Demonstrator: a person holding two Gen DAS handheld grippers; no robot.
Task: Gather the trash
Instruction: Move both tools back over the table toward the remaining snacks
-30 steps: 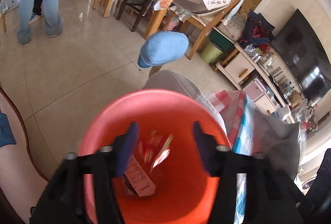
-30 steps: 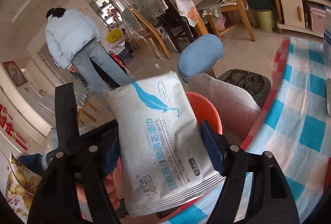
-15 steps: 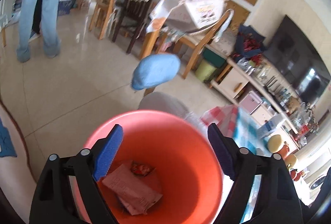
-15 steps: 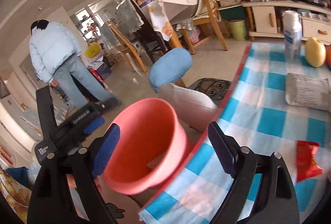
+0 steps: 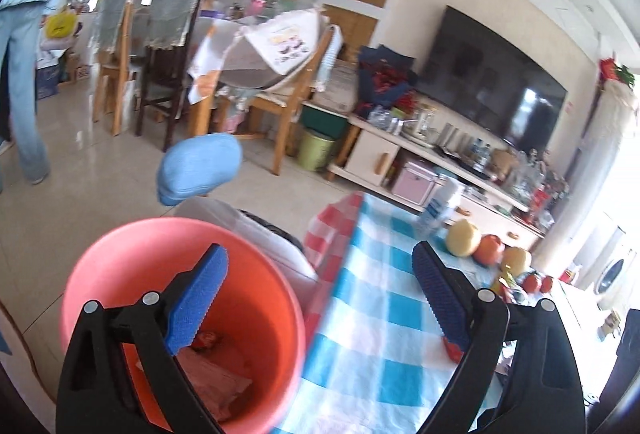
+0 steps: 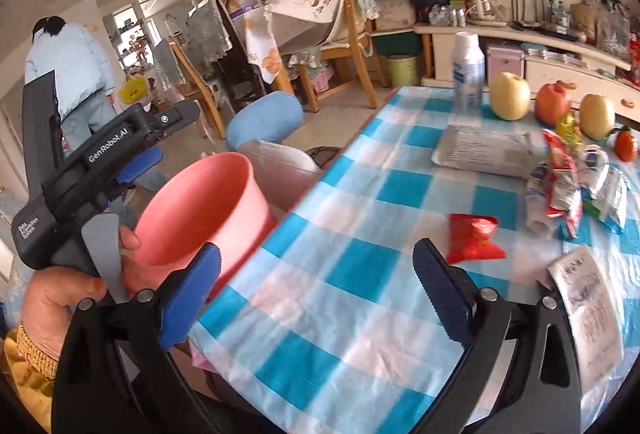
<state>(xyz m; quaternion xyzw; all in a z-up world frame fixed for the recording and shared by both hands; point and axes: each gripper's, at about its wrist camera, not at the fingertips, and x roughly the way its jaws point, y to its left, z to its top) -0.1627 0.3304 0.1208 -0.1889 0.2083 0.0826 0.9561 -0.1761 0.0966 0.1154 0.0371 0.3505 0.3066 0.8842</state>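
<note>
Left wrist view: the left gripper (image 5: pixel 320 294) hangs over the orange bin (image 5: pixel 100 262), jaws opening with nothing between them, wrappers lying inside. Right of it, the right gripper (image 6: pixel 316 290), jaws opening and empty, points over the checkered worktop (image 6: pixel 360 193) toward a red wrapper (image 6: pixel 474 238).

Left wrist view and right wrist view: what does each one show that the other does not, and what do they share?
Only the left wrist view looks into the pink bucket, where wrappers already lie. Only the right wrist view shows the wrapper pile, the white paper, the grey packet and the left gripper in a hand. Both show the bucket, the checked tablecloth, the fruit, the red packet and empty, opening jaws.
</note>
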